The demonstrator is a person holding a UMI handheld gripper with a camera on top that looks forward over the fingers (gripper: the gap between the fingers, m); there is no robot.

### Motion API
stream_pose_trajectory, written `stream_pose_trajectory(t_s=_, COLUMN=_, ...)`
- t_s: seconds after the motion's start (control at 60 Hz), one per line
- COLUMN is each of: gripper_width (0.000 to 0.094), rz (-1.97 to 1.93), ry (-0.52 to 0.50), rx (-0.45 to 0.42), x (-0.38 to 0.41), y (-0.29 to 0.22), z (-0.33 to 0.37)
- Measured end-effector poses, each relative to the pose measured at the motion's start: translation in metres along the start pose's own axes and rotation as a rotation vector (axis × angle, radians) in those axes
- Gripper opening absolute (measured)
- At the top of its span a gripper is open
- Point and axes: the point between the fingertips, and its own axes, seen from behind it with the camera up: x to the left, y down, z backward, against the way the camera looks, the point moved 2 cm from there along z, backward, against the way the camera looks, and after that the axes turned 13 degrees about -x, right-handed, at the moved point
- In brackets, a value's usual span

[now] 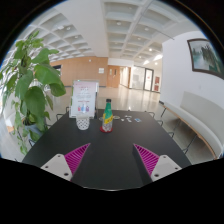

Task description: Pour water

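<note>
Bottle beside cup near table's far edge, tongs open, well short

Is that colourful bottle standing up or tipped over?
Upright: the bottle stands on the dark table, cap on top, beside a dark cup, well beyond the open tool.

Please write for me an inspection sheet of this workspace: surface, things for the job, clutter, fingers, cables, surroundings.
Surface: dark table, bare between the fingers and the things at its far edge.
Job's things: colourful bottle standing upright; dark cup beside it, apart from it.
Clutter: white sign stand behind the cup.
Fingers: gripper open, holding nothing, well short of the bottle; pink pads visible.
Cables: nothing seen.
Surroundings: leafy potted plant beside the table, white bench on the other side, framed picture on the wall, long hall beyond.
</note>
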Motion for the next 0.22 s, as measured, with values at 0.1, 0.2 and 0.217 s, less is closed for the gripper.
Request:
stream_pose_trajectory(t_s=0.1, gripper_width=0.0857, rz=0.008, ry=0.008, rx=-0.012, x=-0.005, y=-0.003, z=0.002)
stream_pose_trajectory(t_s=0.2, gripper_width=0.0858, rz=-0.005, ry=0.03, rx=-0.03, x=-0.011, y=-0.009, z=0.001)
stream_pose_trajectory(t_s=0.217, gripper_width=0.0856, rz=-0.007, ry=0.03, rx=-0.03, x=-0.011, y=-0.01, z=0.001)
